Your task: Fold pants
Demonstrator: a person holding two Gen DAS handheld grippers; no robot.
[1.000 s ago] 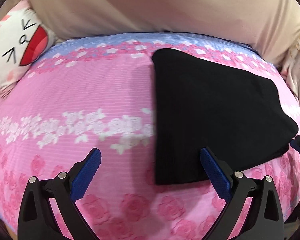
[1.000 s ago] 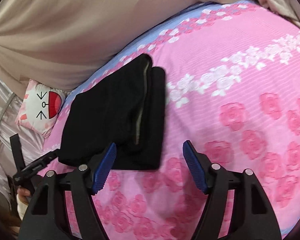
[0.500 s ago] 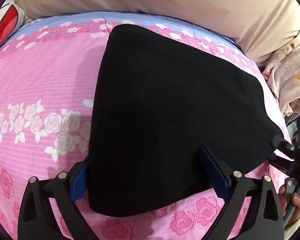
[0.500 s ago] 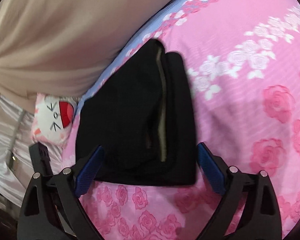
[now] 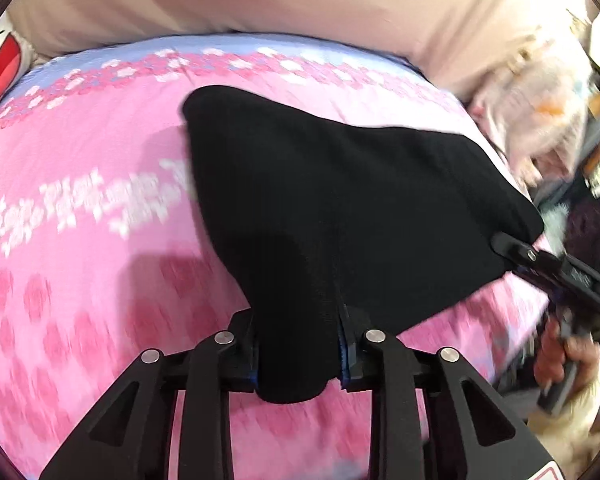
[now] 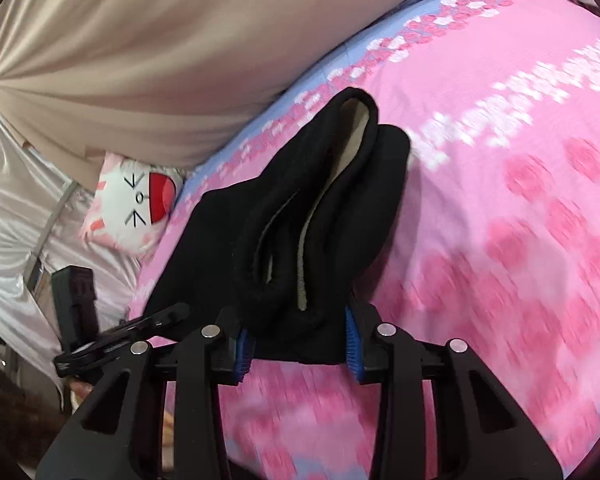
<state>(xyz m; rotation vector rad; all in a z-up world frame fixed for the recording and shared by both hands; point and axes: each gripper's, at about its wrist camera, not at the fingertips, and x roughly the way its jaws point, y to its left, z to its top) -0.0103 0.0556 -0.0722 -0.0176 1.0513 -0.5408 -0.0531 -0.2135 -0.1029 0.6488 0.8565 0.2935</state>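
The folded black pants [image 5: 340, 208] lie on the pink bed [image 5: 80, 200], stretching forward from both grippers; the left gripper [image 5: 300, 356] and right gripper [image 6: 298, 340] each clamp a near corner.

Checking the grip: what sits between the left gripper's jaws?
A bunched corner of the black pants, clamped in the left gripper, shown in the left wrist view.
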